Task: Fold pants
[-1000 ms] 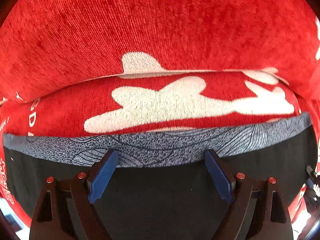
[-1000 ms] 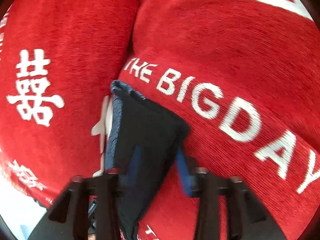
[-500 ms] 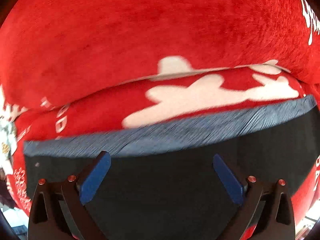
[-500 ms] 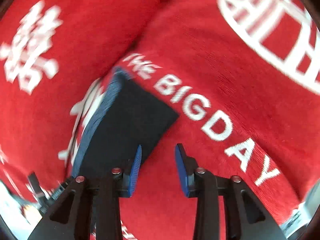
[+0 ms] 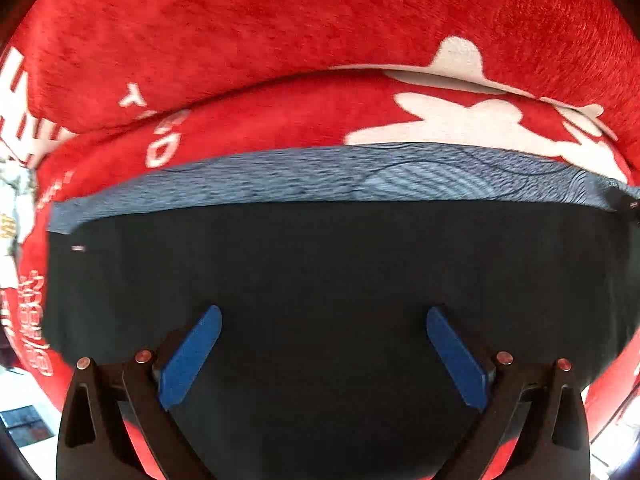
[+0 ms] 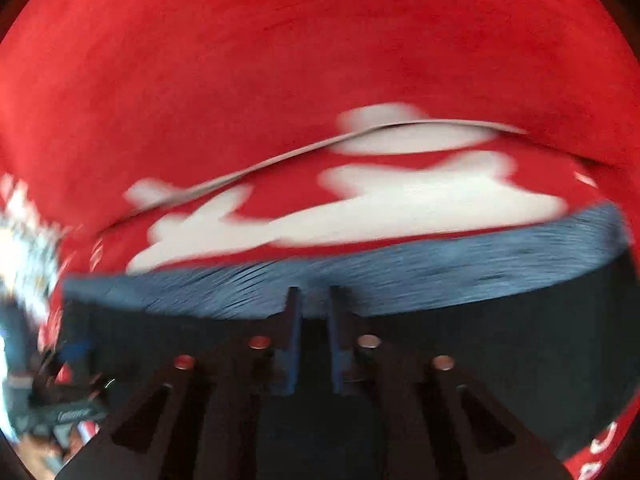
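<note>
The folded dark pants (image 5: pixel 320 280) lie flat on the red blanket (image 5: pixel 280 40); the left gripper (image 5: pixel 320 344) hangs wide apart above them, the right gripper (image 6: pixel 314 332), blurred, looks pinched together on nothing, so smoothing should press lightly.

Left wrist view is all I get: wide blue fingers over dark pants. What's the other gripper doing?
Observer: The right gripper is shut, fingers nearly touching.
Operator: Holding the pants?
Observer: Its tips sit at the grey waistband of the pants; the blur hides whether cloth is pinched.
Operator: Anything else?
Observer: The red cloth bears white lettering at the lower right corner.
</note>
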A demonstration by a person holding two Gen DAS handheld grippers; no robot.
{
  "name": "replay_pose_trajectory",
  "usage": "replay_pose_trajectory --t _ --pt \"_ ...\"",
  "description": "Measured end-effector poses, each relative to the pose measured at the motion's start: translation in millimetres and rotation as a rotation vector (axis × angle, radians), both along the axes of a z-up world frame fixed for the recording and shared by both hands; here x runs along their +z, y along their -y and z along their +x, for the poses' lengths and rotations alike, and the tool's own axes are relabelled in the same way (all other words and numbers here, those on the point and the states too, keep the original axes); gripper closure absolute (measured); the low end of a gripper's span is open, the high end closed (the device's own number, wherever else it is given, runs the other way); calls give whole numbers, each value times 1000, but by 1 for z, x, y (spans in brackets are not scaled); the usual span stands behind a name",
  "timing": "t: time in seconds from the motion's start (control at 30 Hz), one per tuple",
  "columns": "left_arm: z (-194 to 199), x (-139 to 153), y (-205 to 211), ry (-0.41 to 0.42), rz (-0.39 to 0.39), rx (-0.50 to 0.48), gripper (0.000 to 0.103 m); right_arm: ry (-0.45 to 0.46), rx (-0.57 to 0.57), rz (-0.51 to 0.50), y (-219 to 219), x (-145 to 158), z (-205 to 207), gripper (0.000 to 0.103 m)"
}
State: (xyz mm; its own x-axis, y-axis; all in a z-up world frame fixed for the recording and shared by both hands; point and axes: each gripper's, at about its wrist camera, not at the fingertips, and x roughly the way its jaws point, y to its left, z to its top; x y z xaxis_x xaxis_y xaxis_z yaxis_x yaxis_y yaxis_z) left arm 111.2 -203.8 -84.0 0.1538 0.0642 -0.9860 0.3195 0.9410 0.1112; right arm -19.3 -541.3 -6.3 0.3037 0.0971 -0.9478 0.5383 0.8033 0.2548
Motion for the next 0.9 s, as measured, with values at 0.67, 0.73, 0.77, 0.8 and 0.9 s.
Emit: replay_pose_trajectory --t 0.67,0.73,0.77,0.8,0.9 --pt "-55 3 -59 -65 -24 -40 0 -98 207 62 -172 5 -40 71" --pt "-58 15 -61 -65 -31 -75 0 -85 171 82 -174 14 -58 71" --pt "-63 23 -63 -64 -42 -94 0 -118 154 118 -173 16 -68 71" --pt "-68 30 -64 -66 -53 -113 0 -126 124 149 -172 19 -81 71" --pt "-84 47 -64 -85 -83 -144 0 -98 44 174 -169 42 -118 64"
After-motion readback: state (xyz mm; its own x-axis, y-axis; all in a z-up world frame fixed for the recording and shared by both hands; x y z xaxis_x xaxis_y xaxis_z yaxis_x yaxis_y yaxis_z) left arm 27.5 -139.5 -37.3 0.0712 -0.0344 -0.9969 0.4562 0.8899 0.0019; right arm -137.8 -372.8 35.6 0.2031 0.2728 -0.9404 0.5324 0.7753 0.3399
